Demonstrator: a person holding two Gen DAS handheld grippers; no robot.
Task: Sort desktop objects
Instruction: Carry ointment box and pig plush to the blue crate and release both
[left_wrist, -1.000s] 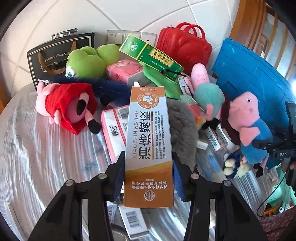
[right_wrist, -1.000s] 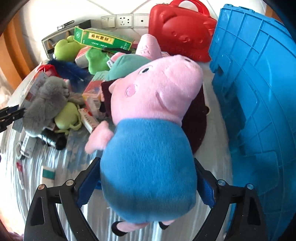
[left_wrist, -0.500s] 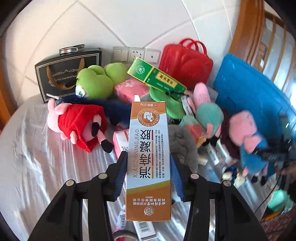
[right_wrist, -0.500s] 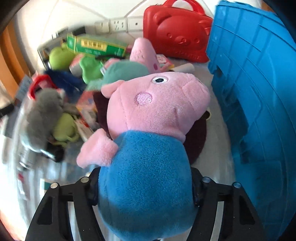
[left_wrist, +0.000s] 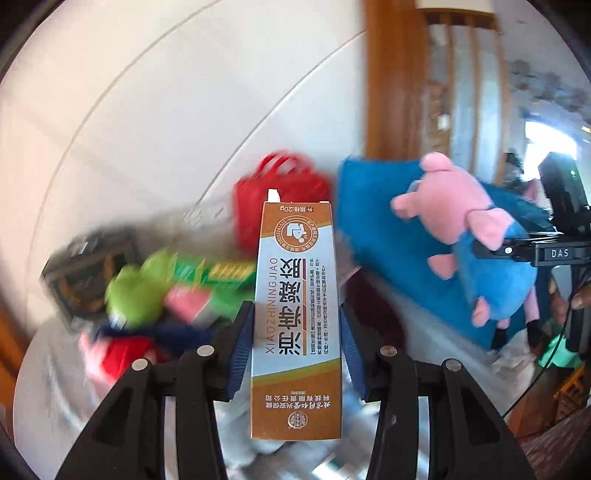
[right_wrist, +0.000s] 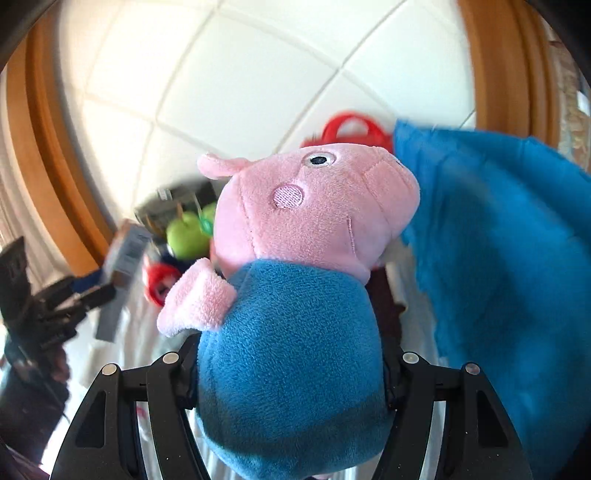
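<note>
Blue crate (left_wrist: 373, 221): plastic bin, largest thing in view, at 3 o'clock of the left wrist view and 3 o'clock of the right wrist view; stands at the far side of the table by the tiled wall; judged the likely drop point for sorted items, hence both loads held up near it.
Table pile (left_wrist: 147, 295): blurred heap at 9 o'clock in the left view, with green plush, red plush and a green box; a red case (left_wrist: 280, 206) behind at 12 o'clock of the carton; still unsorted.
Pig plush (right_wrist: 295, 295): pink head, blue body; fills the centre of the right view, clear of the table, head toward 12 o'clock; also seen from the left view at 3 o'clock.
Right gripper (right_wrist: 291, 373): jaws have just been closing and now pinch the plush's soft body across the belly, the fabric bulging around the pads; judged a mid-body grip so the toy hangs balanced.
Orange carton (left_wrist: 297, 317): long ointment box, white middle panel, upright along the fingers, tip toward 12 o'clock, off the table.
Left gripper (left_wrist: 295, 350): blue pads pressed on the carton's two long sides, pinching it; narrow-side hold judged to keep the flat box from twisting.
</note>
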